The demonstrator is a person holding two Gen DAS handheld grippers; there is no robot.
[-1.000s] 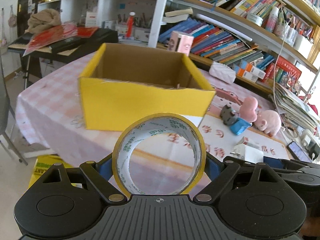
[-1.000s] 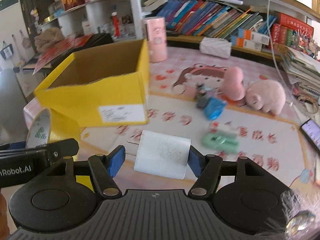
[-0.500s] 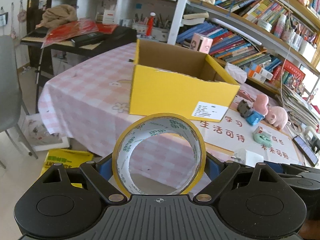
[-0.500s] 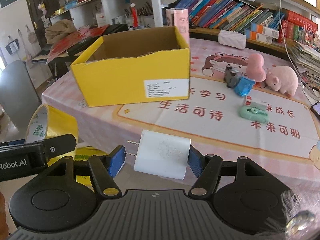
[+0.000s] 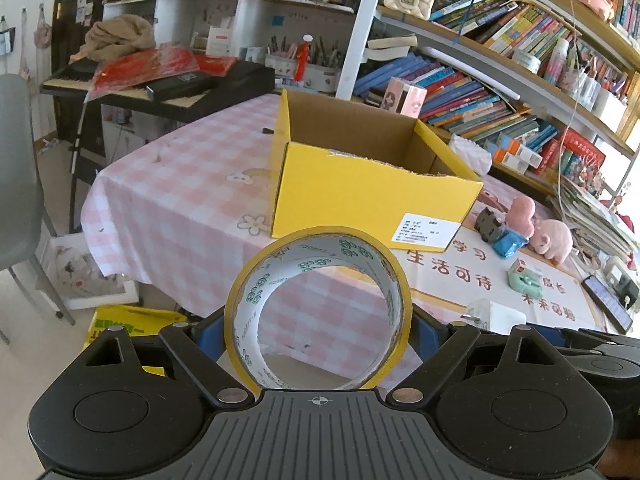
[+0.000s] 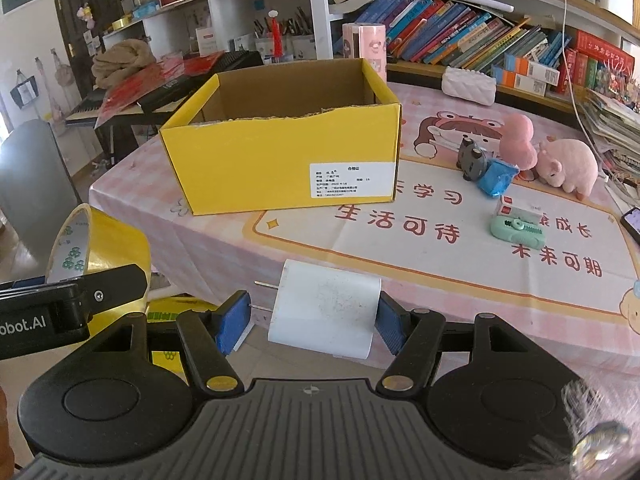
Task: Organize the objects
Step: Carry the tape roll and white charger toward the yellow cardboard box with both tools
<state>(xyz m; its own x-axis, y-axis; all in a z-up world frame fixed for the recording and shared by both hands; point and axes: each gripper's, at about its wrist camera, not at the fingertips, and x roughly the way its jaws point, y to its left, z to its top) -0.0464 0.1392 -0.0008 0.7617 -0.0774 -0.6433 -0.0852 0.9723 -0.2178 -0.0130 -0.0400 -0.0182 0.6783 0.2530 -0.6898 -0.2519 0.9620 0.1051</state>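
At twelve o'clock from both hands, the yellow box (image 6: 280,160) sat open on the table (image 6: 360,248). The left gripper (image 5: 318,330) clasped the tape roll (image 5: 318,312); the right gripper (image 6: 314,316) pinched the white charger (image 6: 326,306). Best clear the rim before releasing each.

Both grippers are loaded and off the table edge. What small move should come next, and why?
Probably carry both forward over the open yellow box: the left gripper grips the tape roll, the right gripper the white charger, and both are short of it.
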